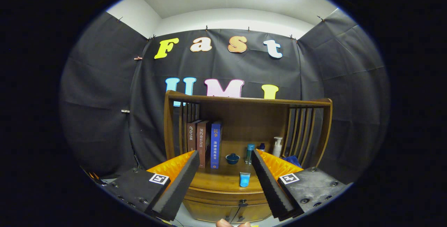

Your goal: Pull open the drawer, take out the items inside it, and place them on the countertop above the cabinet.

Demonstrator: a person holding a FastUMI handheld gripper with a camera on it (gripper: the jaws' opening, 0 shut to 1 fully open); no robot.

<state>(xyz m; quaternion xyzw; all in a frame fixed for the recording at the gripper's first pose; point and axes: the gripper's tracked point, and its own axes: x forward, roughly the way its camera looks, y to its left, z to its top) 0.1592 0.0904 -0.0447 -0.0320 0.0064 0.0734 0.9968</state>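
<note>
Drawer [227, 196] of curved brown wood, shut, with small dark knob [242, 204] on its front, sits low between and beyond the spread fingers of the gripper [223, 185], nothing held. Long axis runs side to side; front faces the fingers. Above, wooden countertop [216, 180] carrying a small blue tube [244, 179], upright books [204, 145], dark blue bowl [232, 158].

My gripper [223, 181] is spread wide; only a blue tube [244, 179] on the countertop [216, 180] stands above the closed drawer [223, 195].
</note>
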